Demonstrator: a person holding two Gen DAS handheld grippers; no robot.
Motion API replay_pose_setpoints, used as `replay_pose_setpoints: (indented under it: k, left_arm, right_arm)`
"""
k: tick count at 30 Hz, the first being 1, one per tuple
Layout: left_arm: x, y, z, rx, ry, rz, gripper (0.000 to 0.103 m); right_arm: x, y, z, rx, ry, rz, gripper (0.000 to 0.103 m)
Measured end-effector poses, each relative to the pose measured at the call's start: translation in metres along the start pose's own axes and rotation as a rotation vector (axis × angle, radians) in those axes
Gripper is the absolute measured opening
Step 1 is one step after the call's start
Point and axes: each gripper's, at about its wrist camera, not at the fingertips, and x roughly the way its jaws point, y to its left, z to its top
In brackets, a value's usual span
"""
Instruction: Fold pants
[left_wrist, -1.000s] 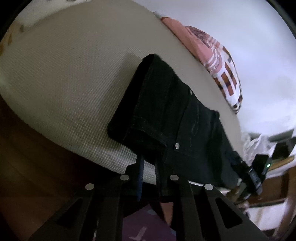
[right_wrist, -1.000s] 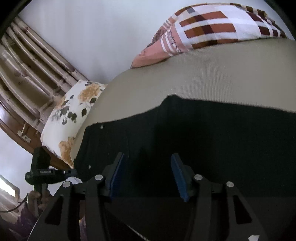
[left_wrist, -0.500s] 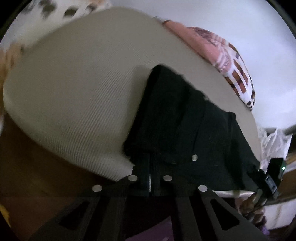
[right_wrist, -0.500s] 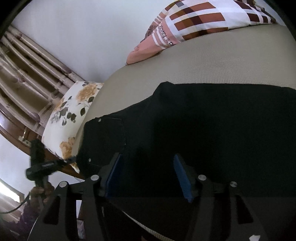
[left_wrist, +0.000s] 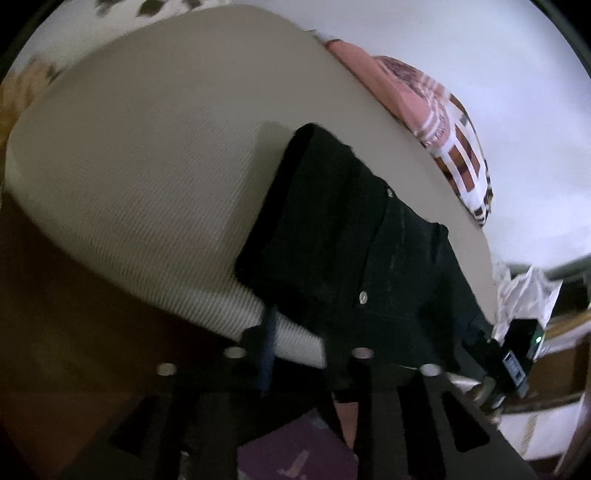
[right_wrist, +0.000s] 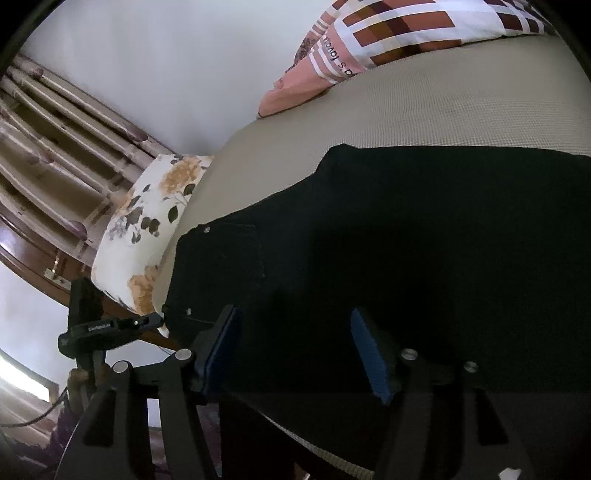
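The black pants (left_wrist: 354, 236) lie folded on the beige mattress (left_wrist: 147, 177), along its near edge, with a pocket rivet (left_wrist: 363, 297) catching light close to that edge. Seen from the right wrist, the pants (right_wrist: 424, 240) spread across the lower part of the mattress (right_wrist: 443, 107), a back pocket (right_wrist: 225, 258) facing up toward the end nearest the floral pillow.

The left gripper (left_wrist: 299, 343) sits at the mattress edge with its jaws opening; the gap is narrow, and one blue pad (left_wrist: 269, 343) shows against the mattress side while the other finger is lost in the dark cloth. The corner of the pants lies just at and between the tips, but whether the pads touch it cannot be told. In the right wrist view this left gripper (right_wrist: 157, 320) appears just off the mattress corner, beside the waistband end of the pants.

The right gripper (right_wrist: 295, 347) hovers over the pants at the near mattress edge, jaws opening and already fairly wide, both blue pads (right_wrist: 369, 354) clear of the fabric, which lies beneath the gap rather than pinched.

A checked pillow (right_wrist: 399, 33) rests at the far side of the mattress by the wall; the floral pillow (right_wrist: 147, 225) lies at the mattress end next to a wooden headboard (right_wrist: 55, 147).
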Motion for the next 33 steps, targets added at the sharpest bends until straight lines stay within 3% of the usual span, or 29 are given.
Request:
replay_pose_setpoints:
  k: [2,6,9,11,12,18,23,24,27,29,33]
  left_arm:
    - [0.004,0.004,-0.002,-0.031,0.018,-0.046,0.037]
    - [0.022,-0.006,0.003,-0.002,0.056,-0.030,0.037]
    - [0.029,-0.003,0.005,-0.037,0.054,-0.048,0.037]
    - [0.026,-0.002,0.004,-0.031,0.037,-0.029,0.025]
    - [0.023,-0.006,0.003,-0.009,0.021,-0.005,0.017]
    - [0.015,-0.048,0.012,0.174,-0.074,0.117,0.013]
    - [-0.007,-0.078,0.021,0.322,-0.220,0.121,0.013]
    - [-0.003,-0.075,0.020,0.328,-0.212,0.141,0.013]
    - [0.029,-0.031,0.015,0.209,-0.070,0.152,0.013]
    - [0.031,-0.014,0.006,0.180,-0.079,0.112,0.015]
    - [0.030,-0.014,0.004,0.187,-0.096,0.119,0.017]
  right_arm:
    - [0.000,0.000,0.000,0.008,-0.001,0.006,0.065]
    - [0.006,-0.001,-0.003,0.022,0.021,0.011,0.065]
    - [0.006,0.002,-0.007,0.016,0.028,0.013,0.065]
    - [0.004,0.003,-0.008,0.009,0.025,0.014,0.065]
    - [0.003,0.004,-0.008,0.006,0.022,0.013,0.065]
    - [0.007,0.001,-0.010,0.025,0.030,0.009,0.067]
    - [0.007,-0.001,-0.014,0.028,0.032,-0.003,0.067]
    - [0.005,-0.002,-0.013,0.026,0.027,-0.002,0.067]
    - [0.007,-0.002,-0.013,0.030,0.032,0.001,0.067]
    - [0.009,-0.005,-0.013,0.040,0.038,0.004,0.067]
    - [0.012,-0.004,-0.013,0.032,0.047,0.010,0.068]
